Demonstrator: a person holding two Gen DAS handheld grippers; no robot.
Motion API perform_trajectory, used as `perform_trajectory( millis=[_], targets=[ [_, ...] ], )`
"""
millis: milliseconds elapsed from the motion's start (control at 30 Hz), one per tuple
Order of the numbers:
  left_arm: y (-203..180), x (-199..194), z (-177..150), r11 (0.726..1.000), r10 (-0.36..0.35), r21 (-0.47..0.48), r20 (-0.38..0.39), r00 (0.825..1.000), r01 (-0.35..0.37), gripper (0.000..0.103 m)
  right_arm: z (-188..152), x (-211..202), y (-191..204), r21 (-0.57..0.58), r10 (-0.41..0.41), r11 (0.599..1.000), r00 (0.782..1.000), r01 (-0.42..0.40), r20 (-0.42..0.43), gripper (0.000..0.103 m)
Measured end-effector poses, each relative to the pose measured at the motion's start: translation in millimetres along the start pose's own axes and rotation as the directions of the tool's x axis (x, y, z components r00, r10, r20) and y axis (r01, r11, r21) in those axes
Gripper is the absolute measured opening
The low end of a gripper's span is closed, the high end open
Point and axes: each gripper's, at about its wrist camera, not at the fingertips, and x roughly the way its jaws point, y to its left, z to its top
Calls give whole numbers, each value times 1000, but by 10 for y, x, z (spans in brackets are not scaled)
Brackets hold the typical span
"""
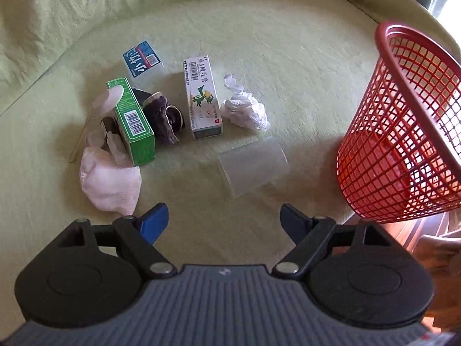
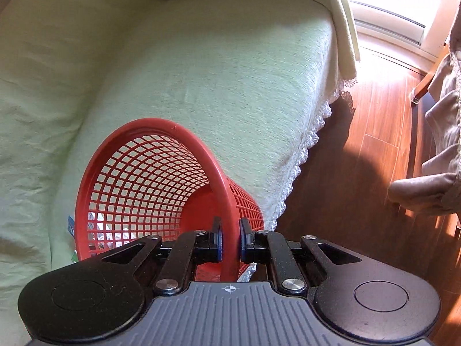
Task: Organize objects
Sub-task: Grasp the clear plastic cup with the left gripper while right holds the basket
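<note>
In the left wrist view, clutter lies on a green-covered sofa seat: a green box (image 1: 133, 119), a white medicine box (image 1: 203, 98), a crumpled white tissue (image 1: 245, 106), a clear plastic cup on its side (image 1: 252, 165), a blue-labelled packet (image 1: 141, 59), a purple peel-like scrap (image 1: 162, 116) and a pale pink cloth (image 1: 111, 180). My left gripper (image 1: 223, 223) is open and empty, just short of the cup. A red mesh basket (image 1: 403, 132) is tilted at the right. My right gripper (image 2: 230, 238) is shut on the basket's rim (image 2: 229, 201), one finger inside and one outside.
The sofa backrest (image 1: 86, 8) rises behind the clutter. In the right wrist view the seat's lace-trimmed edge (image 2: 302, 155) drops to a wooden floor (image 2: 360, 158), with a bright window (image 2: 397, 3) beyond and beige fabric (image 2: 440, 144) at the right.
</note>
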Motion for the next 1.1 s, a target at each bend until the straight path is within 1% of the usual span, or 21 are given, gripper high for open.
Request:
perform_trajectory(
  millis=[100, 233, 300, 367, 467, 667, 700, 800, 833, 900, 1000, 1100],
  targets=[
    [-80, 121, 49, 996, 36, -85, -12, 999, -37, 86, 219, 41, 60, -53, -4, 999, 1000, 3, -28, 7],
    [-187, 286, 89, 981, 71, -180, -22, 997, -73, 87, 494, 90, 106, -110, -3, 994, 998, -3, -55, 7],
    [-235, 363, 109, 972, 78, -221, -34, 996, -84, 88, 594, 126, 106, -122, 3, 992, 998, -10, -55, 7],
    [-280, 420, 144, 965, 70, -251, -35, 997, -76, 88, 687, 143, 116, -131, 10, 991, 999, -16, -48, 7],
    [-362, 504, 223, 964, 86, -250, -34, 996, -92, 91, 851, 178, 105, -144, 15, 989, 999, -22, -46, 7],
    [-398, 745, 387, 955, 124, -263, -67, 990, -138, 91, 1018, 281, 89, -160, 37, 986, 998, -46, -58, 7],
    [-389, 777, 409, 954, 129, -262, -74, 989, -144, 89, 1026, 294, 90, -162, 43, 985, 997, -53, -59, 7],
    [-368, 832, 438, 955, 127, -259, -88, 988, -146, 77, 1058, 329, 117, -171, 61, 983, 996, -70, -63, 7],
    [-362, 844, 434, 956, 124, -256, -97, 988, -145, 68, 1067, 333, 134, -173, 63, 982, 996, -73, -64, 7],
    [-351, 836, 422, 956, 131, -252, -99, 986, -152, 68, 1086, 356, 153, -180, 66, 981, 995, -78, -71, 7],
    [-357, 772, 409, 961, 152, -221, -89, 984, -168, 68, 1108, 393, 198, -196, 74, 977, 994, -89, -83, 7],
    [-337, 674, 396, 961, 172, -206, -86, 981, -186, 68, 1111, 484, 323, -234, 73, 968, 993, -93, -96, 7]
  ],
)
